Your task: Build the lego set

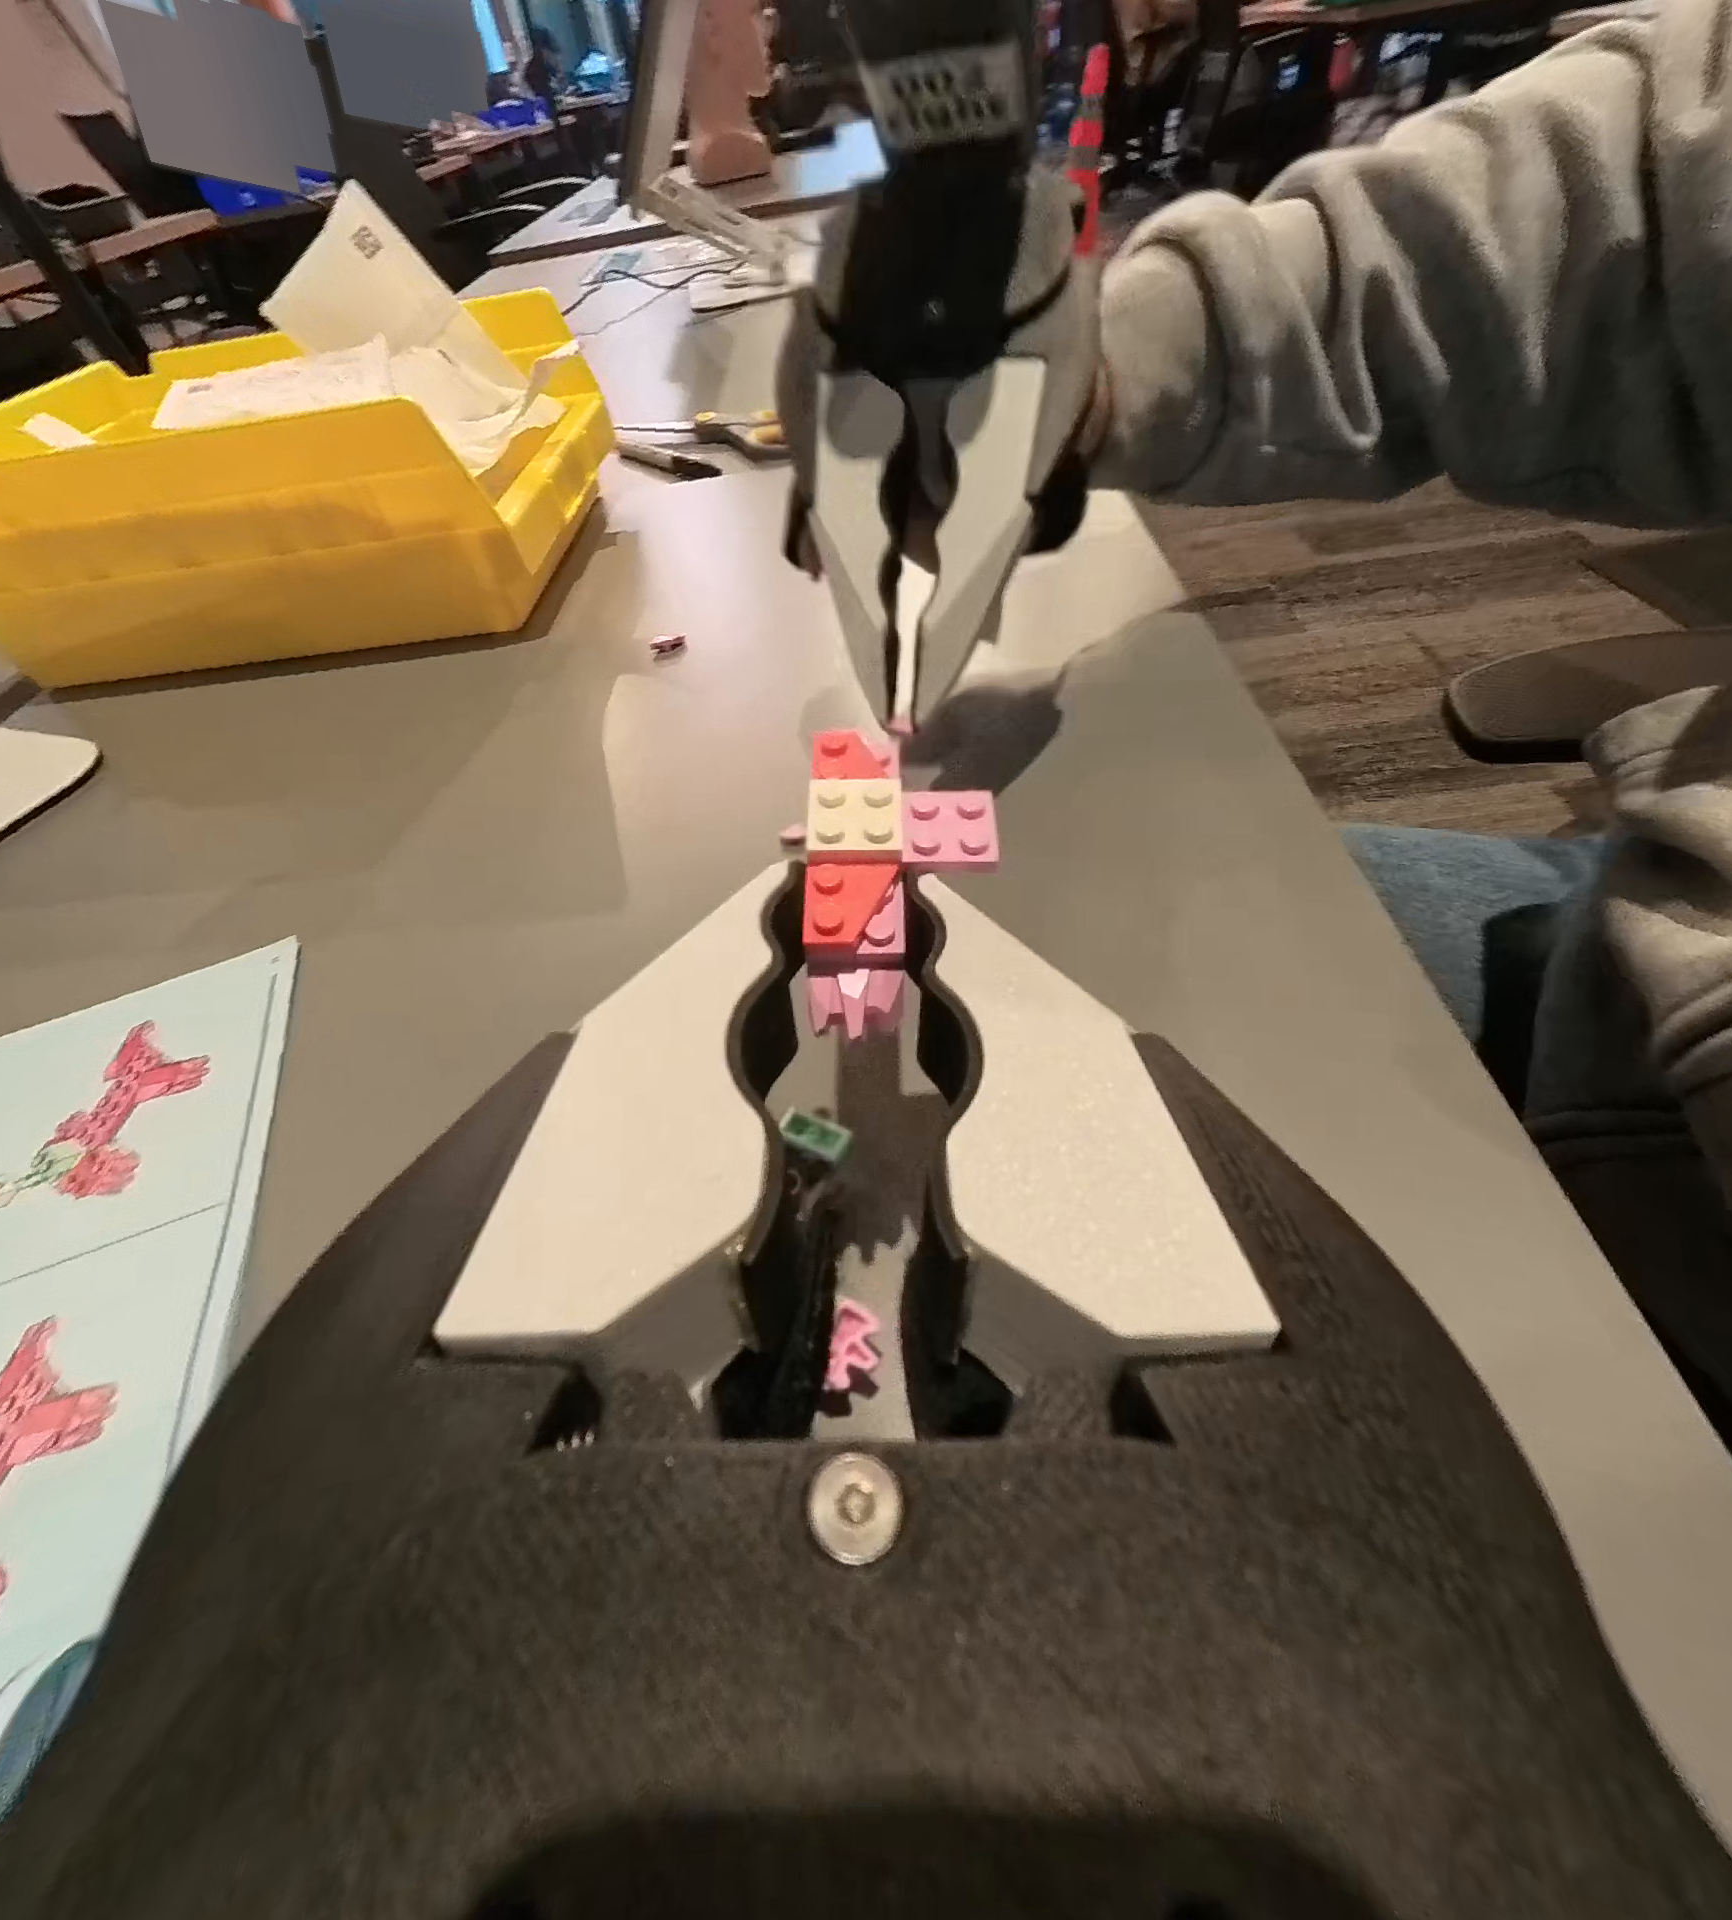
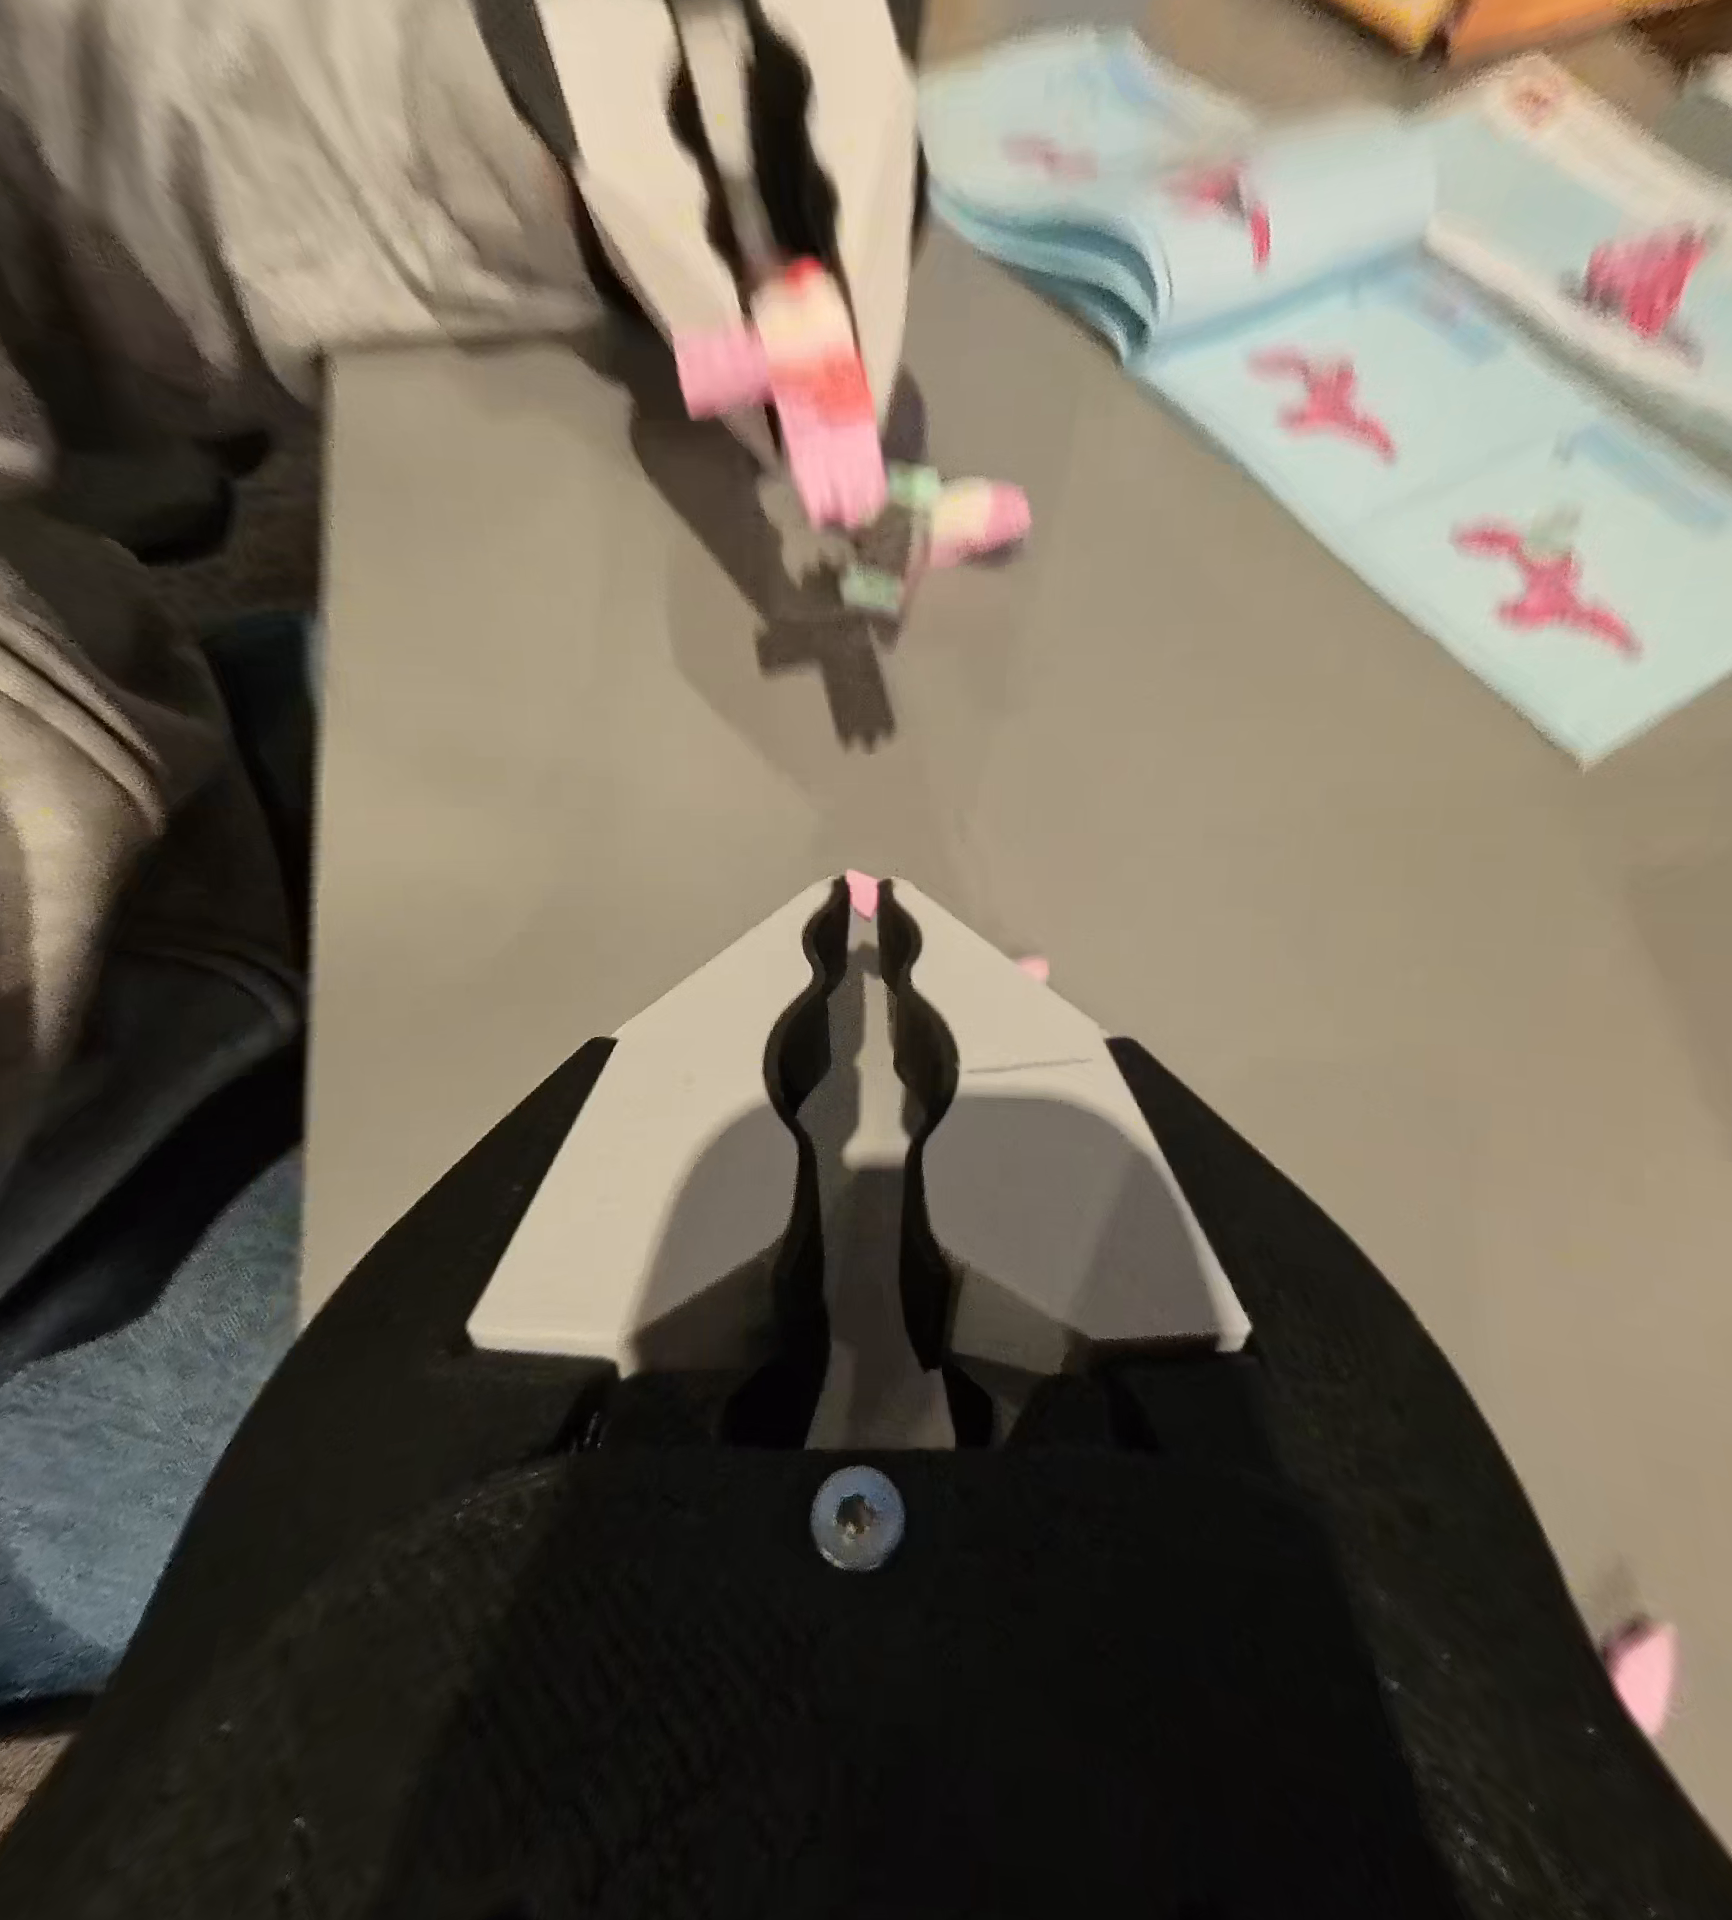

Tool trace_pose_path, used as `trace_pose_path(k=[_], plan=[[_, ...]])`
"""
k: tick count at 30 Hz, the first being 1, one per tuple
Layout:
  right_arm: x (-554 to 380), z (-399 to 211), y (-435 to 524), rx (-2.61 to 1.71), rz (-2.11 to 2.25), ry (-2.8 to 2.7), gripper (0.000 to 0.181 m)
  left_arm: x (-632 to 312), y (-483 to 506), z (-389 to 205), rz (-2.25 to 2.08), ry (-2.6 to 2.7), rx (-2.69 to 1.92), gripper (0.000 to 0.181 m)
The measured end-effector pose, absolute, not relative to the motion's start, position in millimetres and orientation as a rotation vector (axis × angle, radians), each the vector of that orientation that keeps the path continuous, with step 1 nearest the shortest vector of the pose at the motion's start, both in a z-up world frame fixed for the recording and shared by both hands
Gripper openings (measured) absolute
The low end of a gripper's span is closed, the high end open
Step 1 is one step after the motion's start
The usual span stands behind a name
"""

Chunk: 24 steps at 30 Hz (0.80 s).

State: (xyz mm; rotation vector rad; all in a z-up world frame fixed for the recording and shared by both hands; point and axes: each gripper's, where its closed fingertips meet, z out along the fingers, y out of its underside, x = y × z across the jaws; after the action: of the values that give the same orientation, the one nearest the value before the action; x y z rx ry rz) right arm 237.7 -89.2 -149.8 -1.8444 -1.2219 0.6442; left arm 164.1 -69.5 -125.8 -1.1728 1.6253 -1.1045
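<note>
My left gripper (image 1: 854, 883) is shut on a lego build (image 1: 857, 831) of red wedge plates, a cream plate and pink plates. It holds the build by its lower pink end, above the grey table (image 1: 426, 810). My right gripper (image 2: 862, 883) is shut on a small pink lego piece (image 2: 862, 896) pinched at its very tips. In the left wrist view the right gripper (image 1: 898, 717) points down, with the pink piece (image 1: 901, 724) just beyond the build's far red end. The right wrist view shows the left gripper (image 2: 789, 281) holding the blurred build (image 2: 810, 384).
A yellow bin (image 1: 249, 499) with papers stands at the back left. An instruction booklet (image 1: 62, 1195) lies open at the left. Loose pieces lie on the table: a green one (image 1: 817, 1132), pink ones (image 1: 851, 1351) (image 1: 668, 644), and a pink-green part (image 2: 945, 520). The table edge and a person's grey sleeve (image 1: 1464, 260) are on the right. The left gripper's tips are roughly 9 cm from the right gripper's.
</note>
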Motion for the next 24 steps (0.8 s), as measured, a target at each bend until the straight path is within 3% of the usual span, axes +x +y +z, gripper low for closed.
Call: trace_pose_path(k=[7,24], plan=[[191.6,-95.1,-97.6,-1.660,0.646,-1.417,0.003,161.7,-93.0,-130.7,-1.191,1.741,-1.104,0.017],[160.3,-105.7,-116.1,-1.708,0.749,-1.711,0.003,155.1,-120.0,-129.5,-1.260,1.856,-0.960,0.017]])
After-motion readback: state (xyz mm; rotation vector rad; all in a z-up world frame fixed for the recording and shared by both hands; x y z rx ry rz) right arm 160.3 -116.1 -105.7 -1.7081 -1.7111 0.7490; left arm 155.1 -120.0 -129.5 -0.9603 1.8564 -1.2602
